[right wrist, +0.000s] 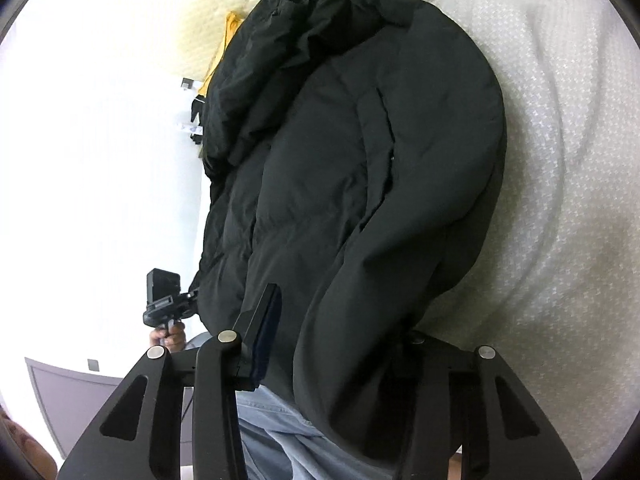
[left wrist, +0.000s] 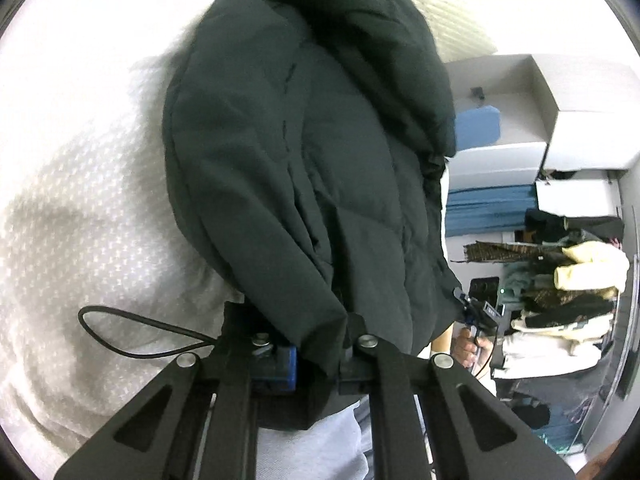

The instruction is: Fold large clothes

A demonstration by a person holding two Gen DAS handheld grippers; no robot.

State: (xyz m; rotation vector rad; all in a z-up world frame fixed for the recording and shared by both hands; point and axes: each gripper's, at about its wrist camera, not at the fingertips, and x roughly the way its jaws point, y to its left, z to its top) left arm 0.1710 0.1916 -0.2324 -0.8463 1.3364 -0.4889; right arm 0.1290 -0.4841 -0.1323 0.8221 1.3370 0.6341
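1. Dark padded cloth fills both views: the jacket (left wrist: 304, 168) lies lengthwise on the white bedspread (left wrist: 80, 208), running from just in front of each claw away to its bunched hood end far ahead.
2. The left claw (left wrist: 316, 354) is pinched nearly closed on the jacket's near hem; cloth drapes over and between its fingers.
3. The right claw (right wrist: 340, 344) stands about half closed, with a thick roll of the hem between its fingers. The inner finger (right wrist: 260, 336) shows bare beside the cloth, the outer one is buried under it, so I judge this a grip on a bulky fold, though contact on the hidden side cannot be seen.
4. Done so far, by my reading: the jacket looks laid out with its sides or sleeves already turned in, judging from the long ridges down its length, and both near corners are held.
5. Left to do: carry the hem forward over the body towards the hood, then flatten the bundle.
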